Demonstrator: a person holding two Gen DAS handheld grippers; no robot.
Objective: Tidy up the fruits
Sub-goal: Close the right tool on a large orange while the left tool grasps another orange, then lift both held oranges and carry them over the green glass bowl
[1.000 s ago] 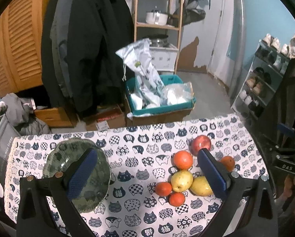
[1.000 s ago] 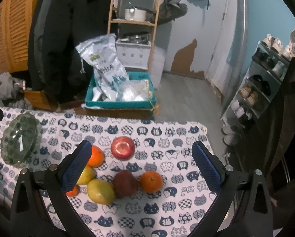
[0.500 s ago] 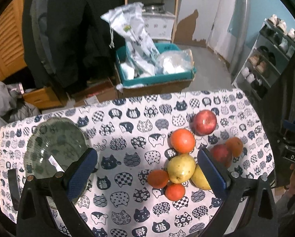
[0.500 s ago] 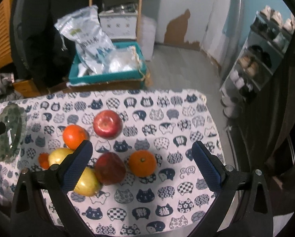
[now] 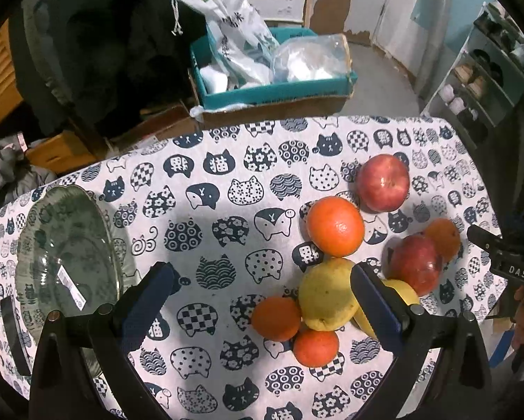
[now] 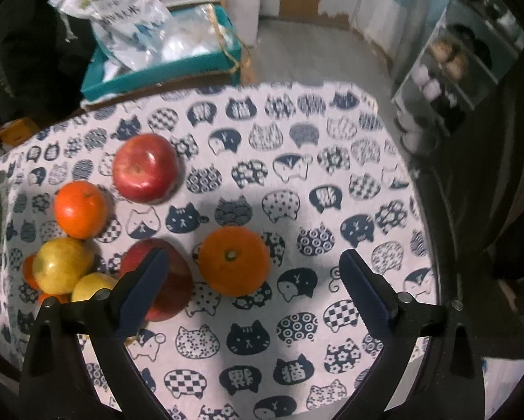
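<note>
Fruit lies in a loose cluster on a cat-print tablecloth (image 5: 227, 189). In the left wrist view I see a red apple (image 5: 383, 182), a large orange (image 5: 335, 225), a yellow pear (image 5: 326, 294), two small oranges (image 5: 276, 318), a second red apple (image 5: 415, 263) and a green glass plate (image 5: 66, 262) at the left. My left gripper (image 5: 262, 301) is open above the cloth, left of the pear. My right gripper (image 6: 251, 287) is open around an orange (image 6: 234, 261), above it; its left finger overlaps a red apple (image 6: 157, 280).
A teal box (image 5: 272, 84) with plastic bags stands on the floor beyond the table's far edge. A shoe rack (image 6: 458, 80) is at the right. Dark coats (image 5: 87, 45) hang at the back left. The table's right edge (image 6: 416, 210) is close to the right gripper.
Both grippers have moved forward and down toward the table, so the fruit looks larger. The right gripper now frames the single orange. Nothing was grasped.
</note>
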